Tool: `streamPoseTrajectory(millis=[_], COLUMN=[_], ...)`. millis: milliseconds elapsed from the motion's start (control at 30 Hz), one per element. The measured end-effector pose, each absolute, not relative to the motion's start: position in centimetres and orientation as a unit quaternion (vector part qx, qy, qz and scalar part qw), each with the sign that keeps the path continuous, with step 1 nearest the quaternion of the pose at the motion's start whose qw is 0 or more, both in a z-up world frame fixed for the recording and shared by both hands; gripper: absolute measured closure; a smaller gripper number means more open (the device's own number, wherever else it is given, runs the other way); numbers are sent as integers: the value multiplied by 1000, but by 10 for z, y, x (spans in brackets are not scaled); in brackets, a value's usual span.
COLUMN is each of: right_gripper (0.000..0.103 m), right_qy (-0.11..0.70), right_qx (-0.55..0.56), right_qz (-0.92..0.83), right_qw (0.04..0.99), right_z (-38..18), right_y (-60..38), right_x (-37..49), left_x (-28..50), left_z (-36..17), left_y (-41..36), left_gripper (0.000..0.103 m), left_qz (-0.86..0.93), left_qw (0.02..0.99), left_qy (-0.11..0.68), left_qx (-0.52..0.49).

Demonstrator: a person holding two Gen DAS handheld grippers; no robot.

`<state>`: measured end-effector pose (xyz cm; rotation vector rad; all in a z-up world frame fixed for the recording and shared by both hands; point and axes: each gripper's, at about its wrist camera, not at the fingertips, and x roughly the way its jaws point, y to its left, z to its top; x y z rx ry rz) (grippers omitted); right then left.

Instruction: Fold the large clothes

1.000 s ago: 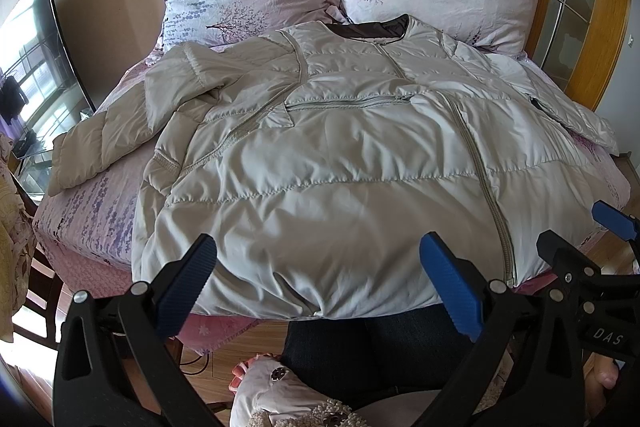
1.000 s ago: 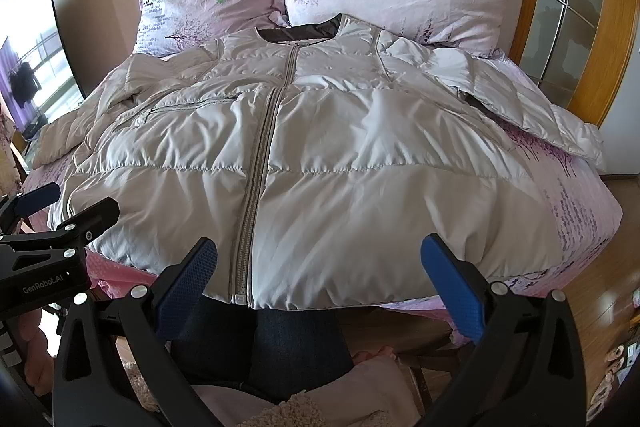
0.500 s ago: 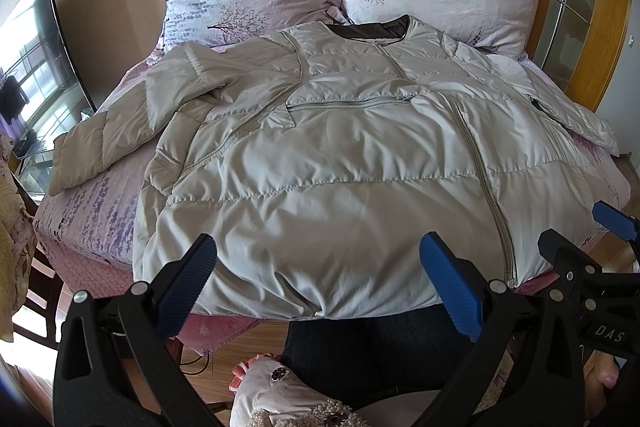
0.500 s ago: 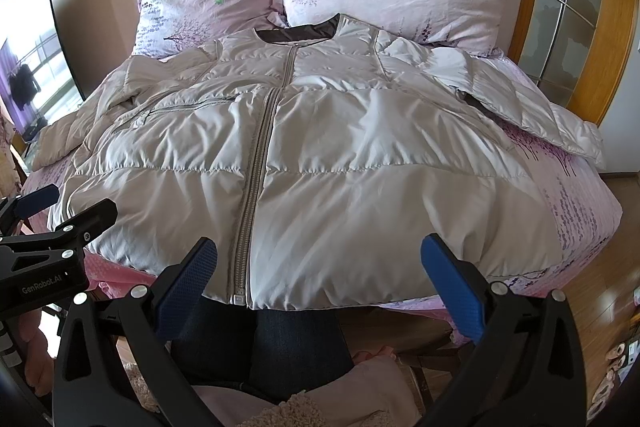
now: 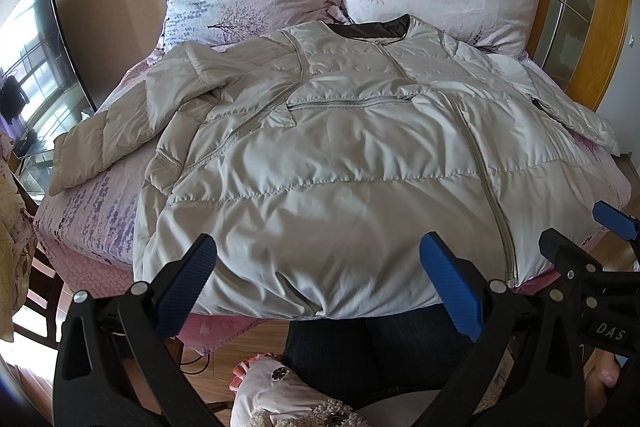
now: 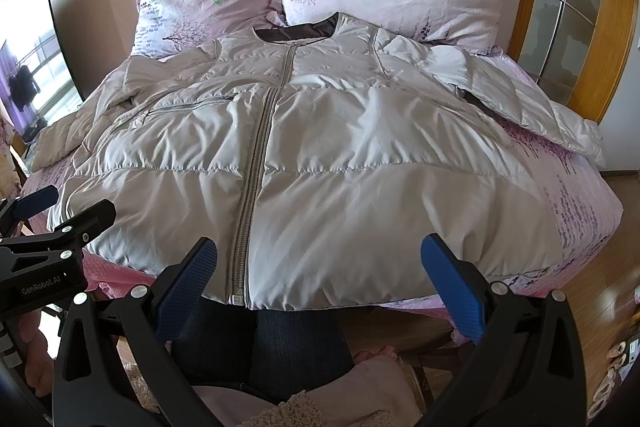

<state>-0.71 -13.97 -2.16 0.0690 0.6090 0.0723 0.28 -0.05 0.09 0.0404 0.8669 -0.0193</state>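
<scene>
Both hand-held grippers gape; jacket [image 6: 320, 163] hem hides bed [image 6: 580, 203] edge.

Zipped jacket [image 6: 320, 163] flat on bed [image 6: 580, 203], unfolded.

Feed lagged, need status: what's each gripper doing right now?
Left gripper: open, empty, above the jacket hem.
Right gripper: open, empty, at the hem too.
</scene>
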Motion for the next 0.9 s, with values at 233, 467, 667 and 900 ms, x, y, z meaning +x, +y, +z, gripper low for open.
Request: streamPoseTrajectory(millis=[233,467,667,900], right_gripper=[1,1,1,1], right_qy=[300,300,300,302], right_qx=[34,36,37,39], right_qz=[36,35,36,36], right_qw=[953,953,952,952], right_z=[-22,-23,-22,-23], right_y=[-138,-141,-141,-140], right_x=[-7,-7,-7,-5], left_x=[3,3,2,3], left_z=[1,1,1,1], left_y=[-1,-1,-1,-1], left_gripper=[2,2,2,2], left_qz=[-9,-9,-9,-9], left_qw=[907,907,907,907], left_qy=[420,420,420,420], left_qx=[20,20,20,19])
